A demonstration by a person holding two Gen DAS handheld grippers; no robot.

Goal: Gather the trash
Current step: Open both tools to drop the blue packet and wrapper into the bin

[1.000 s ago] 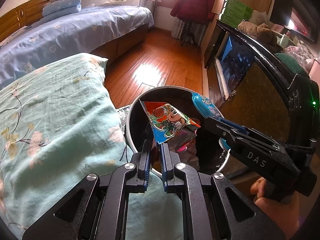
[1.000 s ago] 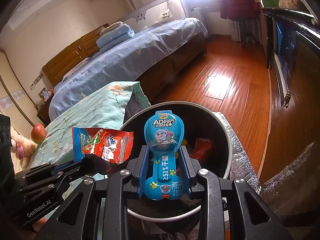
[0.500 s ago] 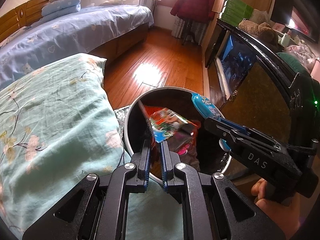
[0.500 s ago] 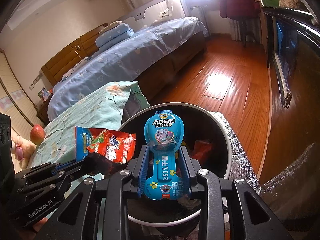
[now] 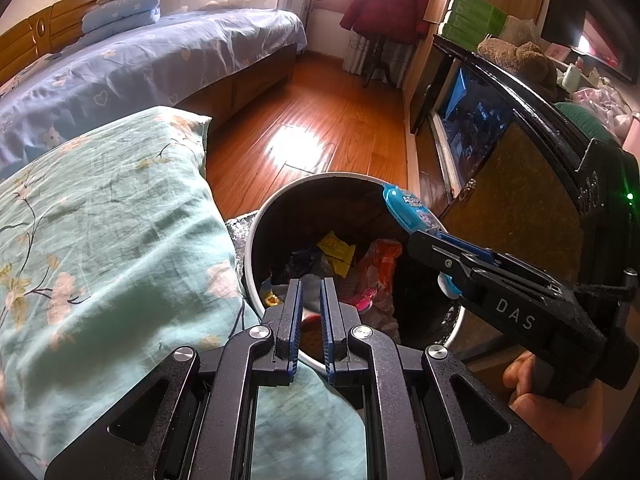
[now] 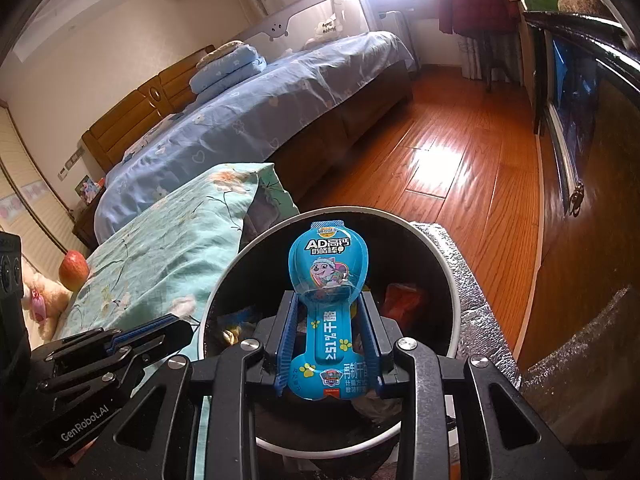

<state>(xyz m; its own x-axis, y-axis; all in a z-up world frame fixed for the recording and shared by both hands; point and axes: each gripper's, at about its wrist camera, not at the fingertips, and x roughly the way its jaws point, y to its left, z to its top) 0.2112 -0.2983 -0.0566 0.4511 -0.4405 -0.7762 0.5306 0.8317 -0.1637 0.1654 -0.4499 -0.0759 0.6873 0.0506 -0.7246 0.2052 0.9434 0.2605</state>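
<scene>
A round bin with a pale rim stands beside the bed; it also shows in the right wrist view. Several wrappers lie inside it, among them a yellow one and a red one. My left gripper hangs over the bin's near rim, its jaws slightly apart and empty. My right gripper is shut on a blue cheese-stick wrapper and holds it above the bin's opening. That wrapper also shows in the left wrist view.
A teal floral pillow lies left of the bin. An apple and a plush toy sit on the bed. A dark TV cabinet runs along the right. Wooden floor lies beyond the bin. Silver foil wraps the bin's outside.
The left gripper let go of the red snack wrapper, which dropped into the bin. The right gripper stayed over the bin with the blue wrapper.
</scene>
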